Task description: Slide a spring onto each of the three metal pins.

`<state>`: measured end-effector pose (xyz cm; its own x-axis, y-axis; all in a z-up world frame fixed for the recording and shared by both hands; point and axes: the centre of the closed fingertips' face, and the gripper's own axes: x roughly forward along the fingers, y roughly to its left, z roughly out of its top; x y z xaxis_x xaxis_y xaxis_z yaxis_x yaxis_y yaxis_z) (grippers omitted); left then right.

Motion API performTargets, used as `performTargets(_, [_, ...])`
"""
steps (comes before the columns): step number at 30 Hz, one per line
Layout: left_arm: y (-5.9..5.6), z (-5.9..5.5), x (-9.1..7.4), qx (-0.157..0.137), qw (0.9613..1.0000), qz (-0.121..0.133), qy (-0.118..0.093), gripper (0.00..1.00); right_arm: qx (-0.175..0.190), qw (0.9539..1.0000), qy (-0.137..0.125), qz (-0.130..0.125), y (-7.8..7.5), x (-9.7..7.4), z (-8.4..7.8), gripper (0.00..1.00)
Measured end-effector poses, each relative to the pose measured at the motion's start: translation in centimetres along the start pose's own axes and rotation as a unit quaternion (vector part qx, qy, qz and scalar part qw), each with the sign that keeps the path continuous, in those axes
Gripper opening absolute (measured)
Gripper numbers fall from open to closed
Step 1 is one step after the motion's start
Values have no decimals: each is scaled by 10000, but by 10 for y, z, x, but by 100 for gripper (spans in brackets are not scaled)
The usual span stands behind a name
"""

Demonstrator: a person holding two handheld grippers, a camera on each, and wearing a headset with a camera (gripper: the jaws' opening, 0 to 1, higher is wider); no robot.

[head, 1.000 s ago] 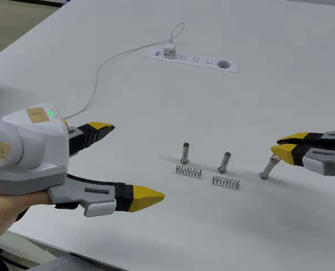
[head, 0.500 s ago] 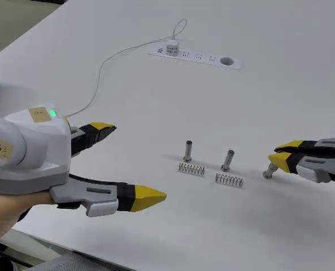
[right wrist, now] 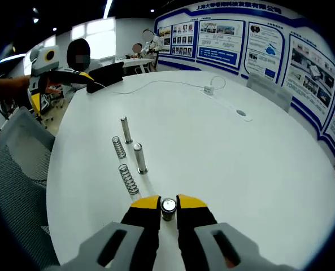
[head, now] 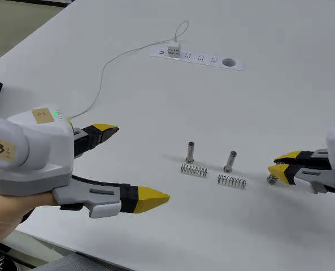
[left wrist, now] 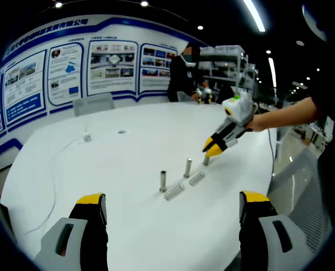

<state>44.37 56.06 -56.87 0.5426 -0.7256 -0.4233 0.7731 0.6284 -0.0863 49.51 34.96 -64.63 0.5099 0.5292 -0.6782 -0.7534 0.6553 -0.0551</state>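
Pin (right wrist: pixel 168 209) lower, head toward right gripper (right wrist: pixel 168 201)

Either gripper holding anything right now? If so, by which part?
The right gripper is shut on a pin, clamped near its top end. The left gripper is open and holds nothing.

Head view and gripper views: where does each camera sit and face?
Head view: on headset, looking down at table; left gripper, right gripper and a hand show.
Left gripper view: along its open jaws, toward right gripper.
Right gripper view: along jaws closed on a pin, toward left gripper.
Shared: two free pins, two springs.
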Motion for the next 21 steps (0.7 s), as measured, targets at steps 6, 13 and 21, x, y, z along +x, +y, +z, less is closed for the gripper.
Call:
performTargets(6, [-1,0,1,13,10000,-13,12,100,19,10000,-5,-19,-2,2,-1,12])
performTargets(13, [-1,3,1,30,10000,-11,-6,100,-74,10000,-2,-50,-3,1,-2,18])
performTargets(21, [-3,6,0,71,10000,-11,-37,100,-65,9996,-237,-106,-2,-11,12,20])
